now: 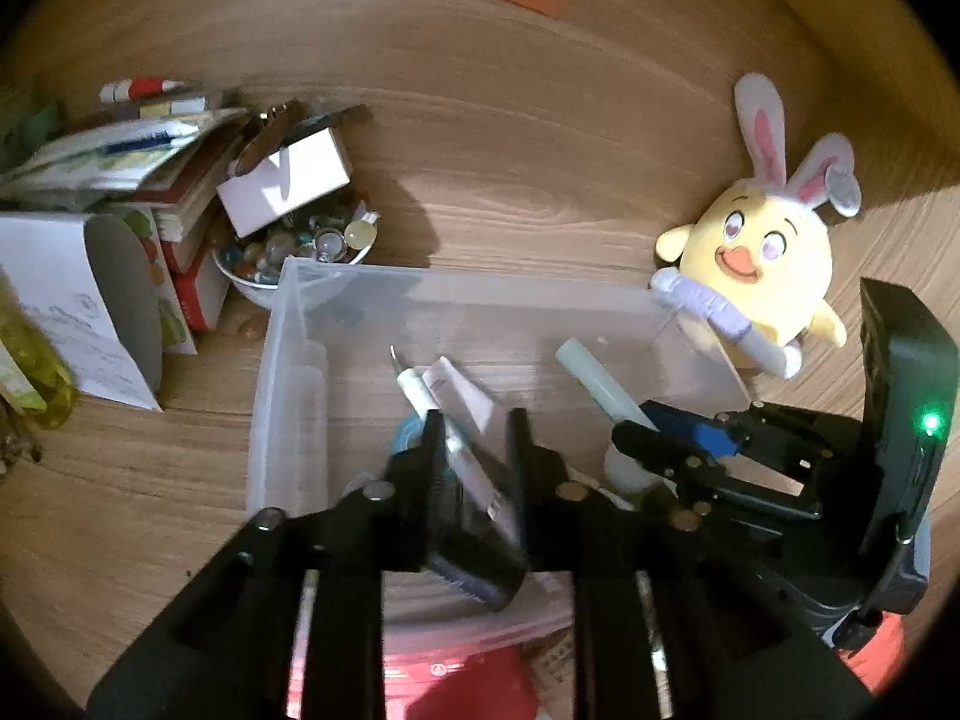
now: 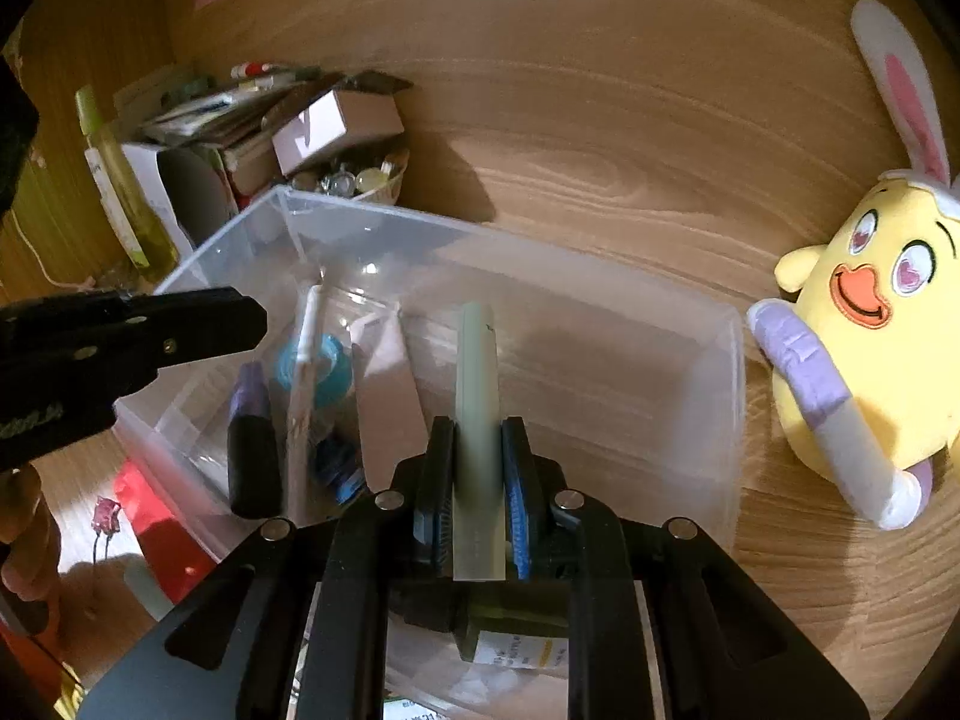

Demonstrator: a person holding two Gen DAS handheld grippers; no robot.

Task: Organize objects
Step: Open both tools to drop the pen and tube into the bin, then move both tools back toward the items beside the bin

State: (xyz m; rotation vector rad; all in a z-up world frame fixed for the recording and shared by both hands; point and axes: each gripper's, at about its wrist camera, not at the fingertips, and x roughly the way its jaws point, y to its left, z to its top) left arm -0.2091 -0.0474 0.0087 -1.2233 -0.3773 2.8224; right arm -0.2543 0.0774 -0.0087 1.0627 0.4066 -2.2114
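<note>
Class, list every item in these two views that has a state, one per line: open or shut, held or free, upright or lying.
Left gripper: open, fingers apart over the bin.
Right gripper: shut on the pale green stick.
Clear plastic bin: open, no lid, holding several items.
White box: lying tilted on the bowl of marbles.
Plush chick: free, beside the bin.
Yellow-green bottle: upright.

A pale green stick (image 2: 477, 420) stands clamped in the right tongs (image 2: 477, 468) above the clear bin (image 2: 729, 360). Inside the bin lie a blue tape roll (image 2: 327, 369), a white pen (image 2: 307, 354) and a purple-black marker (image 2: 252, 444).
</note>
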